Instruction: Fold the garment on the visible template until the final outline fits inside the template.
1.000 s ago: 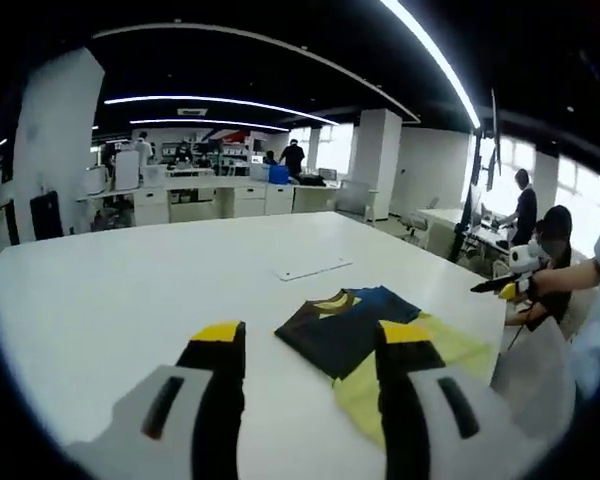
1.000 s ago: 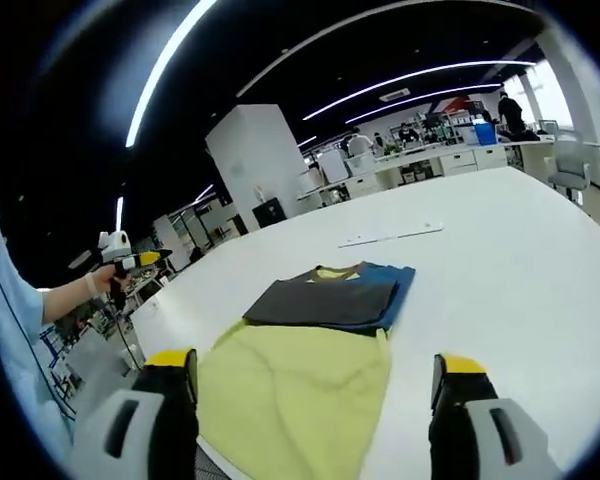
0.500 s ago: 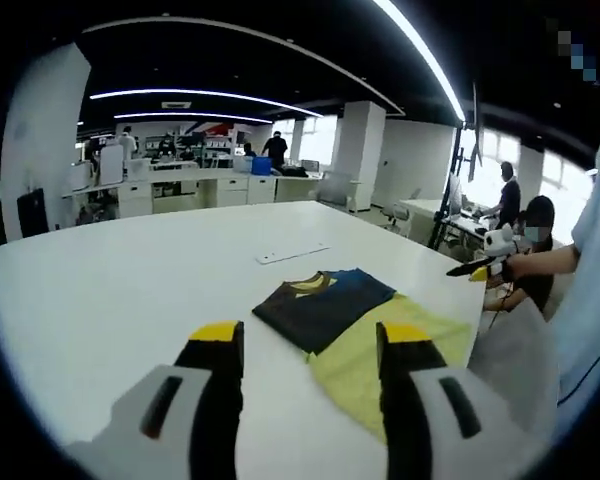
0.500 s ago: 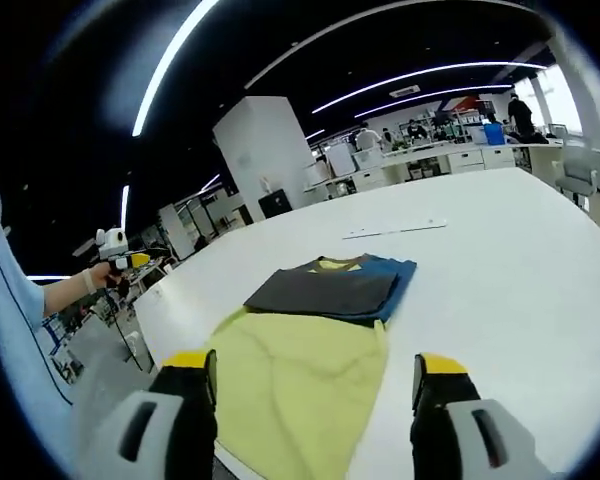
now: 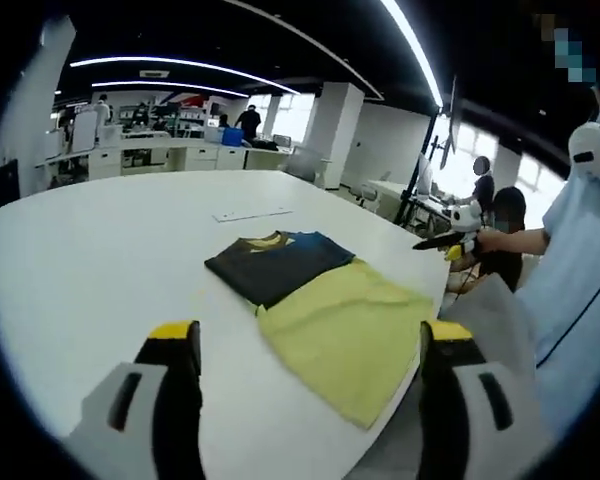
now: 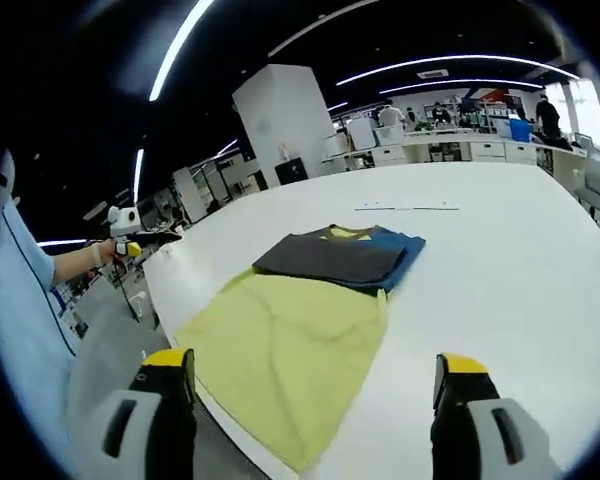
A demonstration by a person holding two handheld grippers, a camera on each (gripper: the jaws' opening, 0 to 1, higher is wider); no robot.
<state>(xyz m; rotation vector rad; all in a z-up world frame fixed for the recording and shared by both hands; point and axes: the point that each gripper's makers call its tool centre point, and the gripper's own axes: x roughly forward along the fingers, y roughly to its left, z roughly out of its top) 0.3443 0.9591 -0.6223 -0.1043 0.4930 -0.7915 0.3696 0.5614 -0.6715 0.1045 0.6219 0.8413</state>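
Well, near to far, as I read it from my end:

Left gripper (image 5: pixel 305 345): my own jaws stand wide apart with nothing between them; it hangs above the near edge of the table, short of the cloth.

Right gripper (image 6: pixel 315 372): likewise spread and empty; in the right gripper view its yellow-tipped jaws frame the near corner of the yellow sheet without touching it.

White table (image 5: pixel 90 250): large and rounded; I am holding off at its near rim in both views.

Yellow sheet (image 6: pixel 280 345): lies flat nearest me, one corner reaching to the table edge or just over it, I cannot tell which; I take this for the template, though nothing marks it as such.

Garment (image 6: pixel 335 260): a dark grey and blue top with a yellow neckline, already folded into a compact rectangle; it rests at the far end of the yellow sheet (image 5: pixel 345 330), overlapping that far edge and running on past it onto bare table.

White strip (image 6: pixel 408 207): a thin flat piece lying well beyond the garment (image 5: pixel 275 265); no part in the job that I can see.

Step in hand: the folding looks largely done; my judgement is that placement is what remains, since the bundle seems to sit mostly off the sheet.

Next move: bring both grippers forward over the sheet, take the bundle's near edge at two points, and draw it back evenly so the folds hold.

Background: desks, pillars and people far off.
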